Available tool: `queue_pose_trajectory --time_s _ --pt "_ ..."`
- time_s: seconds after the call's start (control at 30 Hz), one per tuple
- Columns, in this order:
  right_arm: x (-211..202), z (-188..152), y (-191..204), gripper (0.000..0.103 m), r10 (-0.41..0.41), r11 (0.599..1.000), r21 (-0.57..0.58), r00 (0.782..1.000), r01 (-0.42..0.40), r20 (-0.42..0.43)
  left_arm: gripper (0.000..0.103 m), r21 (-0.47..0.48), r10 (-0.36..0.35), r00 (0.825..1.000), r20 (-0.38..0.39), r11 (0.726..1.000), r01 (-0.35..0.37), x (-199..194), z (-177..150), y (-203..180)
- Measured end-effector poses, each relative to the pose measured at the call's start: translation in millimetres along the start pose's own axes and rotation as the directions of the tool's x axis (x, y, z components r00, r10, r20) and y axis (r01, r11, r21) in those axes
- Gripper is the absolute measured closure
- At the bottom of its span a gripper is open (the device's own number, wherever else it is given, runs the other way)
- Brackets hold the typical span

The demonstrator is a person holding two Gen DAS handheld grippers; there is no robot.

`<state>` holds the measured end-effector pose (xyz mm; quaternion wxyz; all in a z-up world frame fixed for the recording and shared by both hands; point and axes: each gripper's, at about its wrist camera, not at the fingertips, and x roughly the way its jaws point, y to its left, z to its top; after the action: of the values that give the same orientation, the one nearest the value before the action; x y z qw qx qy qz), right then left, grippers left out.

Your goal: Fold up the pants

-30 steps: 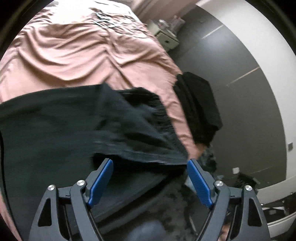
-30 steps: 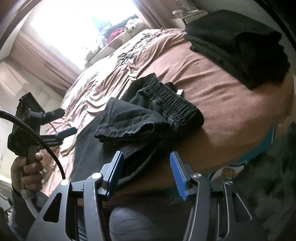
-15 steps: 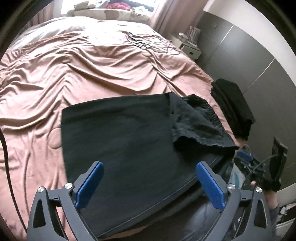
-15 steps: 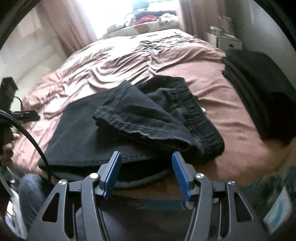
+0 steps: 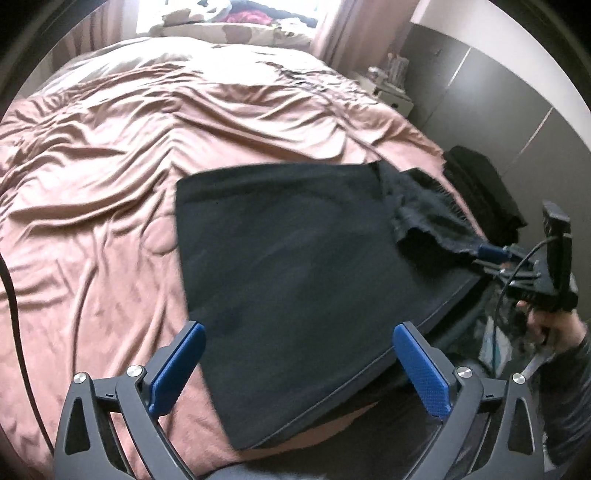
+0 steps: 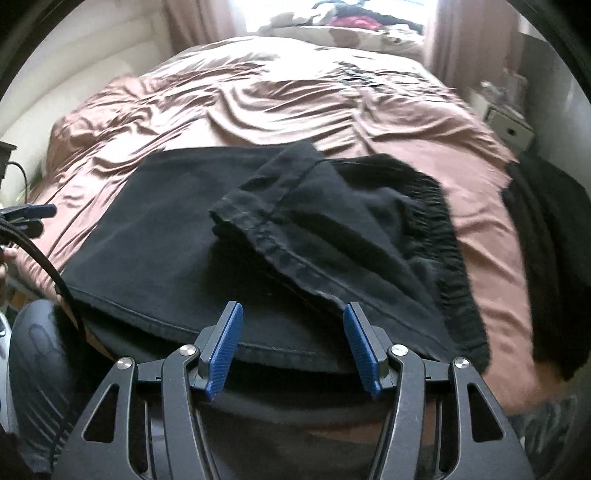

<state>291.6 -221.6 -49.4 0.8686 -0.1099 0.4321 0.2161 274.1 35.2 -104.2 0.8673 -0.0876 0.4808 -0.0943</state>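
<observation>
Black pants (image 5: 295,240) lie folded on the pink bedspread (image 5: 103,166). A leg end with its stitched hem (image 6: 280,251) is laid back over them towards the elastic waistband (image 6: 443,236). My left gripper (image 5: 299,365) hovers wide open over the near edge of the flat part, with nothing between its pads. My right gripper (image 6: 293,341) stands about half open above the pants' front edge, its right pad close to the hem's corner, pressing on nothing. In the left wrist view the right gripper (image 5: 493,253) sits at the hem, held by a hand (image 5: 554,325).
A stack of folded black clothes (image 6: 546,240) lies at the bed's right edge (image 5: 480,184). A white nightstand (image 6: 509,125) stands beyond it. Pillows (image 5: 229,29) lie at the head of the bed. A black cable (image 5: 11,295) hangs at the left.
My left gripper opened wider and moved left, away from the turned-over leg end to the flat part. My right gripper rolled upright and swung round to face the pants' front edge.
</observation>
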Motion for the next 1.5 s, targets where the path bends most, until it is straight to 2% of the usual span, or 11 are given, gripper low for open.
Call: queue_pose_trajectory --time_s 0.07,0.17,0.53,0.67,0.73,0.8,0.9,1.1,1.3,1.4,1.5 --pt "11 6 4 0.048 -0.001 0.999 -0.046 1.000 0.000 -0.018 0.000 -0.021 0.013 1.000 -0.001 1.000 -0.013 3 -7 8" --pt "26 13 11 0.039 -0.022 0.994 -0.107 0.999 0.016 -0.049 0.001 -0.073 0.021 1.000 -0.009 0.997 -0.022 6 -16 22" --pt "76 38 37 0.039 -0.150 0.949 -0.298 0.981 0.107 -0.124 0.002 -0.201 -0.014 1.000 0.017 0.979 0.017 9 -37 52" --pt "85 38 46 0.046 -0.179 0.928 -0.352 0.975 0.124 -0.128 0.002 -0.245 -0.031 0.997 0.071 0.968 0.047 1 -40 60" --pt "85 39 47 0.059 -0.173 0.928 -0.353 0.977 0.120 -0.122 0.002 -0.248 -0.027 0.994 0.102 0.967 0.051 -5 -41 60" --pt "84 43 45 0.078 -0.164 0.933 -0.342 0.979 0.116 -0.117 0.002 -0.248 -0.028 0.995 0.100 0.967 0.052 -4 -41 58" --pt "78 47 34 0.089 -0.137 0.949 -0.297 0.985 0.101 -0.103 0.003 -0.236 -0.018 0.996 0.093 0.971 0.040 -3 -41 55" --pt "57 59 -11 0.092 -0.057 0.992 -0.115 0.997 0.051 -0.057 0.003 -0.220 -0.011 0.996 0.084 0.975 0.029 -1 -40 53" --pt "44 67 -51 0.093 -0.065 0.998 0.003 0.998 0.065 -0.007 0.003 -0.243 -0.020 0.996 0.089 0.969 0.042 1 -40 58" --pt "34 67 -67 0.094 -0.097 0.994 0.054 0.995 0.096 0.015 0.003 -0.254 -0.026 0.995 0.093 0.966 0.049 0 -41 60" --pt "27 67 -87 0.093 -0.188 0.974 0.128 0.982 0.185 0.013 0.003 -0.262 -0.030 0.995 0.090 0.964 0.053 1 -42 61"
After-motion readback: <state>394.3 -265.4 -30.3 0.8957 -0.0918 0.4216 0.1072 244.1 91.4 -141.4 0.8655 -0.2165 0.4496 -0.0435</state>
